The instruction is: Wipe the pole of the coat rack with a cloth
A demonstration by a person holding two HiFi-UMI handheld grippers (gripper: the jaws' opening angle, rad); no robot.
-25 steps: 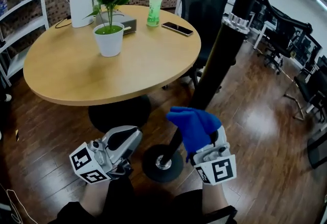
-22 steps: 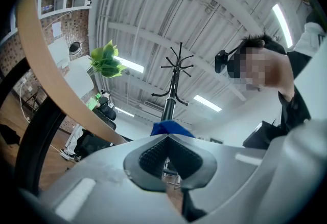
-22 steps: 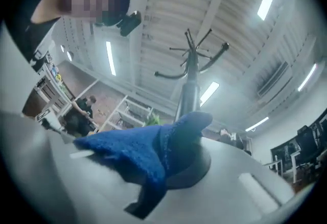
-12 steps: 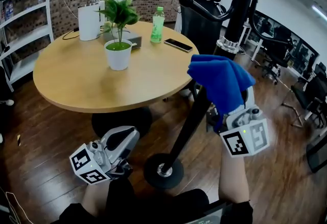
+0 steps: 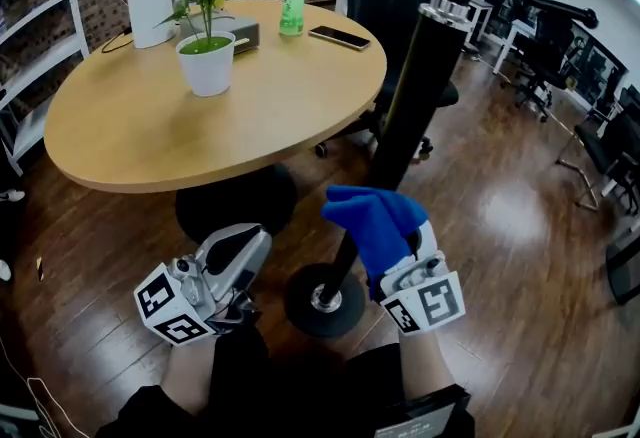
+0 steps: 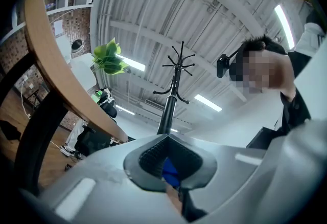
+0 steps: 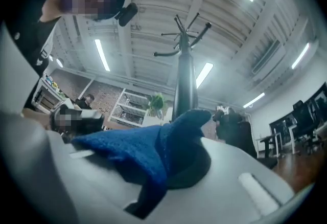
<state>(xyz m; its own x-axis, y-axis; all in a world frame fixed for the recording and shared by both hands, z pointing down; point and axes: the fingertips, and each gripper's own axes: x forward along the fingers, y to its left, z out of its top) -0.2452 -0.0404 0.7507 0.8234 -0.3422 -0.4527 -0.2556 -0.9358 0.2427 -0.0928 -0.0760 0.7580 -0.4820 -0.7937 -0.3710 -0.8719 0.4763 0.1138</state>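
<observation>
The coat rack's black pole leans up from its round base on the wooden floor. My right gripper is shut on a blue cloth, which is pressed against the pole's low part just above the base. In the right gripper view the cloth drapes over the jaws in front of the pole. My left gripper hangs low to the left of the base, apart from the pole. It is shut with nothing held, and the pole rises beyond it.
A round wooden table stands just left of the pole, bearing a potted plant, a green bottle and a phone. A black office chair sits behind the pole. More chairs stand at the right, shelves at the left.
The right gripper rose up the pole with the cloth half a second ago and has now come back down to near the base. The left gripper has barely moved.
</observation>
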